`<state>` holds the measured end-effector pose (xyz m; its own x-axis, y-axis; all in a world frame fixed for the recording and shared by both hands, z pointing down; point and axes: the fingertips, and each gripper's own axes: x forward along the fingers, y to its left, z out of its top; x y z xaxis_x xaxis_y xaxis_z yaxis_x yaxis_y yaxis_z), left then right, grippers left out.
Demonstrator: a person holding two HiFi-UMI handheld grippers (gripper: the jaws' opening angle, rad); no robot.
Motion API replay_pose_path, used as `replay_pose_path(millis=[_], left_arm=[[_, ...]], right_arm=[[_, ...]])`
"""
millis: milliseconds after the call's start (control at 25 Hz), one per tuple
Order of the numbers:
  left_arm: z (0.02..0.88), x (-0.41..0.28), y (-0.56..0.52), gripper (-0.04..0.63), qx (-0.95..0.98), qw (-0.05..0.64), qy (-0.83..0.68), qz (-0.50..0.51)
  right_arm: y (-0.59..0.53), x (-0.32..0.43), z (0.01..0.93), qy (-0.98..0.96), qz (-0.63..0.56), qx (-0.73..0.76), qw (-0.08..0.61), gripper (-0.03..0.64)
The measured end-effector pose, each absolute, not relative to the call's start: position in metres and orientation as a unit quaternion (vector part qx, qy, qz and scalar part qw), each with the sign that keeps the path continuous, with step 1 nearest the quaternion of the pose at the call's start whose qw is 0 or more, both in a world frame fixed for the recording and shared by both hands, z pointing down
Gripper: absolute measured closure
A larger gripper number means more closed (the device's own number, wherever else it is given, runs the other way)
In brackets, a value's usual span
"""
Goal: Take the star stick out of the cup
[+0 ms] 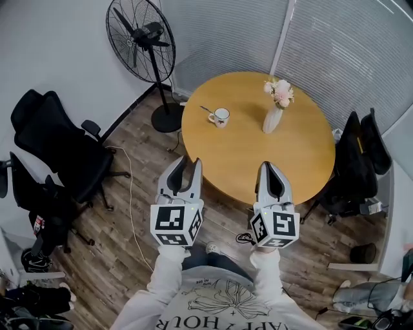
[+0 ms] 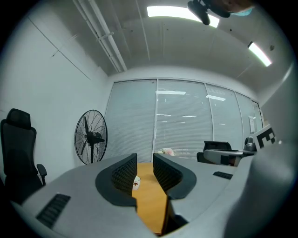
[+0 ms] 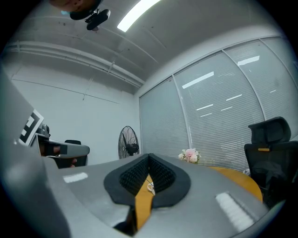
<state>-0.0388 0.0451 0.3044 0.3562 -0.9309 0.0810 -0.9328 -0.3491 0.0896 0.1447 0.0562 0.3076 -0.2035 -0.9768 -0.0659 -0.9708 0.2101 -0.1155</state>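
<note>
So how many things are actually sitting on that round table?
2. A white cup with a stick poking out stands toward the left side of the table. A vase of pink flowers stands to its right, apart from it. I see nothing else there.

round wooden table (image 1: 284, 155), cup (image 1: 221, 117), flower vase (image 1: 272, 120)

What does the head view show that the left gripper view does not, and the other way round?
Only the head view shows the stick leaning out of the cup, the white vase and the wooden floor. Only the left gripper view shows the ceiling light and the ceiling pipes. Both show the fan, the round table, the cup, the pink flowers and the left gripper, its jaws apart and empty.
</note>
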Motion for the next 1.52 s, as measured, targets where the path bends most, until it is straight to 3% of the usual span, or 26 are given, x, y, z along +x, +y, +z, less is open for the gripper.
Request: replay_pose_path(millis=[1520], left_arm=[[0.412,-0.028,-0.236,0.497,0.851,0.133,-0.505,0.063]], right_arm=[[-0.208,0.169,0.367,0.721,-0.056,-0.690,0.017,0.606]])
